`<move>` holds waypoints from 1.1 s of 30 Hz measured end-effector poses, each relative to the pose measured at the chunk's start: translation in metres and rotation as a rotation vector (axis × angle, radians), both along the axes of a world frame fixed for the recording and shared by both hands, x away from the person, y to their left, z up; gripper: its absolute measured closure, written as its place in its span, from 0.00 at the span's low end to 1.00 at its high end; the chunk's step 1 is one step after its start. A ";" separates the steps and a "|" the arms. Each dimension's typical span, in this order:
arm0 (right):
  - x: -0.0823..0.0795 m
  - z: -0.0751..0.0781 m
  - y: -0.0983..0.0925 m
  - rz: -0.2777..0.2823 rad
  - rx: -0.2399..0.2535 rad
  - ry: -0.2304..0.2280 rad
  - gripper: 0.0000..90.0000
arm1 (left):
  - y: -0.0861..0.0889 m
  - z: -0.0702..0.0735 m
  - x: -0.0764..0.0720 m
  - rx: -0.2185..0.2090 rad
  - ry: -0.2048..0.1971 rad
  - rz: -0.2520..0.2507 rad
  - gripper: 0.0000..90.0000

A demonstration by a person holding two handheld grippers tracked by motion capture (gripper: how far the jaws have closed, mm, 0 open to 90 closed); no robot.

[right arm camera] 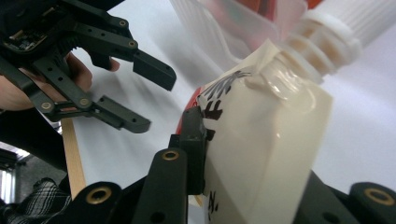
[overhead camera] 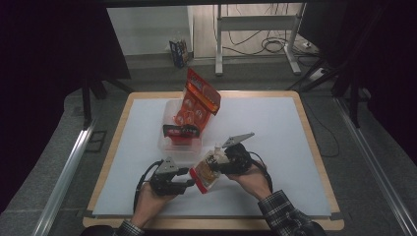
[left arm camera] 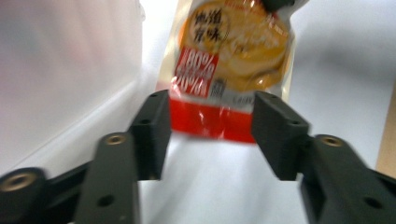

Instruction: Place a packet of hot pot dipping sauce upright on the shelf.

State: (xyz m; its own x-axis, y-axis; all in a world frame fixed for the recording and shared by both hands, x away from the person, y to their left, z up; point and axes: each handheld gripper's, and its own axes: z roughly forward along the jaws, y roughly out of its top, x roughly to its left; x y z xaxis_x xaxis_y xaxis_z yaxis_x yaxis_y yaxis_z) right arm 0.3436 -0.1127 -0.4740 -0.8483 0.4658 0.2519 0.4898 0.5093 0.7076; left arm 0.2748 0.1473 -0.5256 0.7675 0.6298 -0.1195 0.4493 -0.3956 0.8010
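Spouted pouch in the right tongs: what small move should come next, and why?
Probably carry the pouch toward the clear bin. The right tongs pinch it clear of the table, the left tongs stand open off its red bottom edge, and the bin already holds an orange bag.

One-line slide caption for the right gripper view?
Right gripper clamps a spouted sauce pouch while the left gripper hangs open beside it.

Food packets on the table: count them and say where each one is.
2. The spouted pouch is clamped in the right gripper, just ahead of the open left gripper. The red packet stands tilted in the clear bin; more may lie hidden inside.
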 end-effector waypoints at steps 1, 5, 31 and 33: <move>-0.001 0.004 -0.002 0.004 0.002 -0.017 0.86 | 0.001 0.000 -0.002 0.004 -0.003 0.002 0.37; -0.002 0.009 -0.006 -0.001 -0.006 -0.037 0.87 | 0.006 0.003 -0.007 -0.019 -0.006 0.002 0.30; 0.004 0.054 -0.026 -0.033 0.049 -0.124 0.96 | 0.034 0.005 -0.026 0.055 -0.046 0.060 0.04; 0.005 0.059 -0.027 -0.029 0.058 -0.128 0.96 | 0.036 0.005 -0.028 0.057 -0.047 0.064 0.04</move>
